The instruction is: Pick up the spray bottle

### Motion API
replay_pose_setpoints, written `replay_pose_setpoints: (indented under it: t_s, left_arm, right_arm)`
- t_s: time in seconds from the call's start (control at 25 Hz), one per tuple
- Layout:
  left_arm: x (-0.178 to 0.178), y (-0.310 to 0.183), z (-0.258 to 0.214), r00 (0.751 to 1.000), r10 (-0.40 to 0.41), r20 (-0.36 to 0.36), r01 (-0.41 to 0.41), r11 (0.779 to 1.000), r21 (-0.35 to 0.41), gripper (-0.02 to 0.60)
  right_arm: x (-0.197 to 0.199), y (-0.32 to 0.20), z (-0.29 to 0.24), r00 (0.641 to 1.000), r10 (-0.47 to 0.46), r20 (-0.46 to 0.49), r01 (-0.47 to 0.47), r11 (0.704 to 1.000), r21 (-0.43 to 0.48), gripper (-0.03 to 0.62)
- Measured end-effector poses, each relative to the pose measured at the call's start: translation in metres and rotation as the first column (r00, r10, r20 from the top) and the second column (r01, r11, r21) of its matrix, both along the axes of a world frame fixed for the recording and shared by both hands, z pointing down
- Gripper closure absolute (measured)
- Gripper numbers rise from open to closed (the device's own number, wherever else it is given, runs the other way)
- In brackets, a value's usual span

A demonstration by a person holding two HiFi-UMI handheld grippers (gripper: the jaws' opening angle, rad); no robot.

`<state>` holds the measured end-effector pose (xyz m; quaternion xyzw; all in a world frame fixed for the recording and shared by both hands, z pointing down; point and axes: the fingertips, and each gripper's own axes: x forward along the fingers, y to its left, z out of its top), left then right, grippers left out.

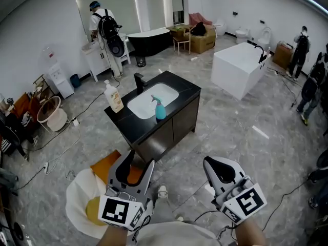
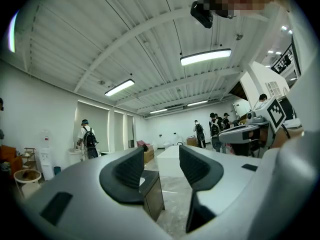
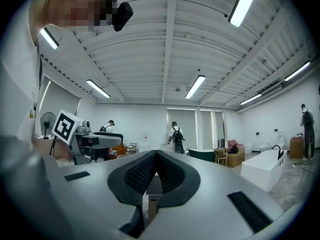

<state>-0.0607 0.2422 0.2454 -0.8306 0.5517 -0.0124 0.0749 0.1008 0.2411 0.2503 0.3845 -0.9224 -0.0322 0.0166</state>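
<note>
The biggest thing that matters is the black table (image 1: 180, 118) in the middle of the head view, a cabinet standing on grey floor, with one white basin (image 1: 148, 99) sunk into its top; a white block tub (image 1: 237, 70) sits well apart at upper right, and a person with a backpack (image 1: 105, 27) stands at upper left.

At the bottom of the frame are my two tongs. The left tongs (image 1: 135, 168) are spread wide with nothing between them; in the left gripper view (image 2: 161, 166) only a corner of the table shows through the gap. The right tongs (image 1: 221, 171) are pressed together and empty, which the right gripper view (image 3: 155, 170) confirms.

On the table I count one black faucet (image 1: 139, 82) behind the basin, one cream pump bottle (image 1: 113, 96) at the table's left end, and one spray bottle (image 1: 159, 108).

The spray bottle is teal and stands upright, its long axis vertical, on the basin's near right rim; it lies up the frame from both tongs and well apart from them, slightly right of the left tongs and far left of the right ones. I judge the left tongs nearer and already open, so a reach forward over the table's near edge, with the jaws either side of the bottle's body, looks the natural move; nothing is grasped yet.
</note>
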Motion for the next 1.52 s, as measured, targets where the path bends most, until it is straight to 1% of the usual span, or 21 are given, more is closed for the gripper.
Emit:
replay_pose_setpoints:
  t_s: [0.2,0.44,0.56,0.76,0.92,1.04,1.28,1.52]
  left_arm:
    - [0.006,-0.029,0.015,0.999,0.032,0.012,-0.031,0.999,-0.019,0.36]
    - [-0.002,-0.081,0.027,0.999,0.039,0.016,-0.039,0.998,-0.042,0.357]
    - [-0.009,-0.113,0.034,0.999,0.037,0.016,-0.036,0.998,-0.059,0.357]
    - [-0.027,-0.175,0.045,1.0,0.018,0.018,-0.017,0.996,-0.087,0.354]
    - [-0.038,-0.228,0.049,0.999,0.029,0.041,-0.025,0.995,-0.094,0.354]
    - [-0.043,-0.269,0.054,0.997,0.043,0.063,-0.036,0.994,-0.107,0.354]
    - [-0.056,-0.344,0.066,0.994,0.087,0.062,-0.077,0.985,-0.152,0.354]
    - [-0.074,-0.407,0.095,0.985,0.149,0.088,-0.131,0.974,-0.182,0.354]
  right_arm:
    - [0.002,-0.03,0.013,1.0,0.019,-0.005,-0.019,1.0,-0.013,0.566]
    - [-0.007,-0.081,0.024,1.0,0.031,0.0,-0.031,0.999,-0.035,0.566]
    - [-0.015,-0.113,0.031,1.0,0.03,-0.008,-0.03,0.998,-0.051,0.566]
    - [-0.035,-0.17,0.041,0.998,0.03,-0.061,-0.034,0.998,-0.051,0.566]
    - [-0.051,-0.219,0.046,0.997,0.035,-0.066,-0.04,0.996,-0.074,0.566]
    - [-0.06,-0.257,0.051,0.996,0.049,-0.077,-0.056,0.994,-0.092,0.566]
    - [-0.082,-0.331,0.062,0.992,0.082,-0.094,-0.093,0.988,-0.123,0.566]
    - [-0.11,-0.398,0.075,0.99,0.097,-0.103,-0.112,0.982,-0.154,0.566]
